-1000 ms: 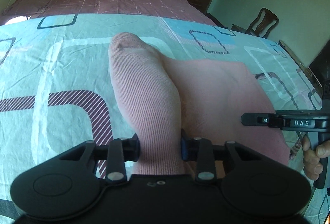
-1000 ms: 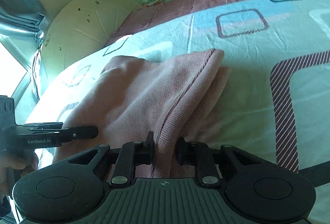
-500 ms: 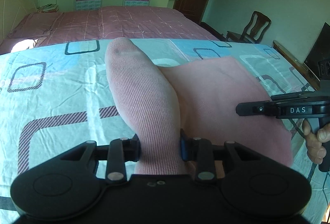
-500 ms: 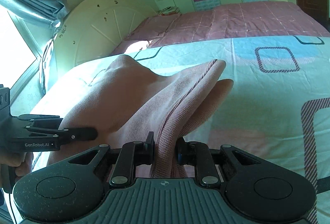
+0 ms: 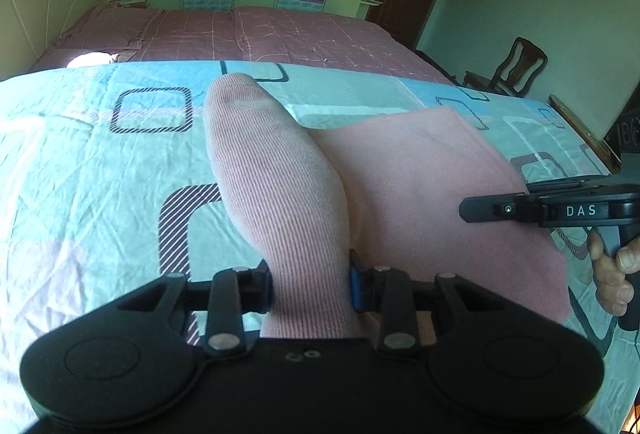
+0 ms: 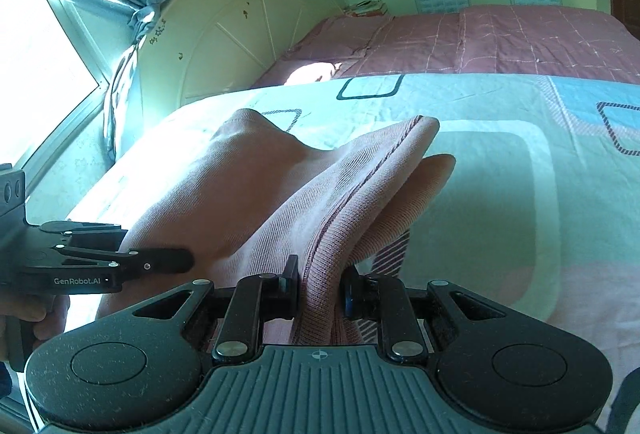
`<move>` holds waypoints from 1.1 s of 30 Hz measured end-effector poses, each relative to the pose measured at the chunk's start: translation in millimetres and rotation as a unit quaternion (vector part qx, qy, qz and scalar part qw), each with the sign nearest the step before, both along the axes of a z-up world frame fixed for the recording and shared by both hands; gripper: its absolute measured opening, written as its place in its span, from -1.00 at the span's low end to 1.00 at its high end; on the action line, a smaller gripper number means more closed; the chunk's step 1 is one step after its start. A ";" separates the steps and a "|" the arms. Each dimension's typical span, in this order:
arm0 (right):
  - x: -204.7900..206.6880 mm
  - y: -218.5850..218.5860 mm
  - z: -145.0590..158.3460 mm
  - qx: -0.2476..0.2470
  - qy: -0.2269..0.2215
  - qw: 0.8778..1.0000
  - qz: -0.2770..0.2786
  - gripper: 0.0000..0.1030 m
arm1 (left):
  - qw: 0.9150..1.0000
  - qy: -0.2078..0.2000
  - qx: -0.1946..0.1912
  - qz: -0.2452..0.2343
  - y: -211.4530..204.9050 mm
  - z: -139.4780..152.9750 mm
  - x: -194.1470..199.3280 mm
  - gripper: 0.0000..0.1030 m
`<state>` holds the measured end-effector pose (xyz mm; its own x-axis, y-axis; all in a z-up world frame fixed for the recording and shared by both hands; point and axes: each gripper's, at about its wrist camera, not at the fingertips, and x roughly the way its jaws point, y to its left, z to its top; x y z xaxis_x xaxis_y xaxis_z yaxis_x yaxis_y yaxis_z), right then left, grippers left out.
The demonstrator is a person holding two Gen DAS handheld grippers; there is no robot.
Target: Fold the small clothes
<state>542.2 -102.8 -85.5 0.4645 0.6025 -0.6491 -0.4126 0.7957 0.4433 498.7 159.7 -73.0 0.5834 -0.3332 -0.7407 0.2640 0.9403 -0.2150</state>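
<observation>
A small pink ribbed garment (image 5: 420, 194) hangs between my two grippers above the bed. My left gripper (image 5: 310, 280) is shut on one bunched end of it, which bulges up in front of the camera. My right gripper (image 6: 320, 286) is shut on the other end, at a hemmed edge (image 6: 360, 194). Each gripper shows in the other's view: the right one at the right of the left wrist view (image 5: 540, 210), the left one at the left of the right wrist view (image 6: 120, 266). The garment's lower part is hidden behind the gripper bodies.
The bed has a light blue sheet (image 5: 80, 174) with rounded-square patterns, and a pink checked quilt (image 5: 260, 38) beyond it. A wooden chair (image 5: 516, 68) stands at the right wall, a headboard (image 6: 240, 34) and curtained window (image 6: 48, 54) at the left.
Both grippers have risen with the garment, lifting it off the sheet. The views now show more of the room and the far quilt.
</observation>
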 end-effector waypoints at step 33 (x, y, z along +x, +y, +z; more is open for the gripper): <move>54.5 29.4 -65.7 -0.086 0.036 0.994 -0.054 -0.80 | 0.995 0.072 -0.070 0.018 81.2 -61.4 28.7 0.09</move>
